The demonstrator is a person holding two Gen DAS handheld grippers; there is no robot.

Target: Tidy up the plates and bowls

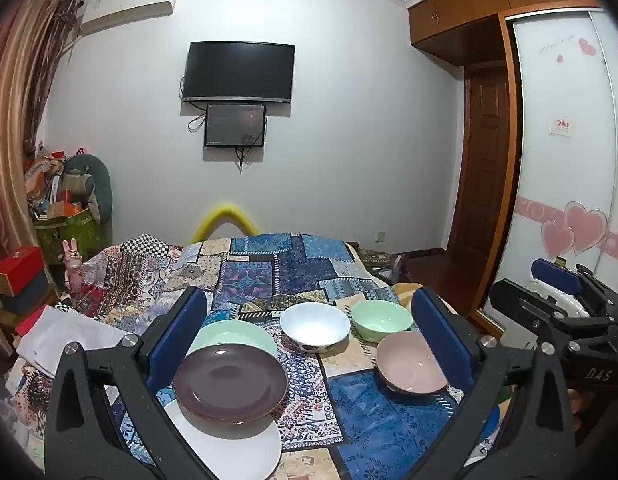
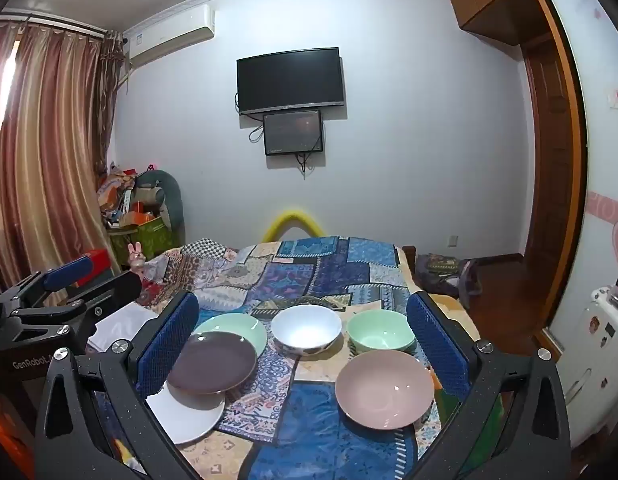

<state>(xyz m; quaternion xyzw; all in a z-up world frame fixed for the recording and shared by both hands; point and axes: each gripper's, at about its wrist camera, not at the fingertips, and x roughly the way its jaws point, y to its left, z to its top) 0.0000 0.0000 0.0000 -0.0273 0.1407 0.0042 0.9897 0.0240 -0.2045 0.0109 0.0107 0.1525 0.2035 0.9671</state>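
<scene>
this is a bedroom in a home. a bed [image 2: 309, 276] with a patchwork cover fills the middle. on the white wall at 12 o'clock hangs a black television [image 2: 290, 79], with a smaller screen [image 2: 293, 132] just under it. an air conditioner [image 2: 171, 36] sits high at 11 o'clock, beside striped curtains [image 2: 49, 152] at 9 o'clock. at 3 o'clock stands a wooden wardrobe [image 1: 565, 128] with sliding doors bearing pink hearts. bags and boxes [image 2: 137, 208] are piled in the corner at 10 o'clock.

3 overlapping plates [image 2: 211, 362] left, 3 upright bowls [image 2: 306, 329] right.
</scene>
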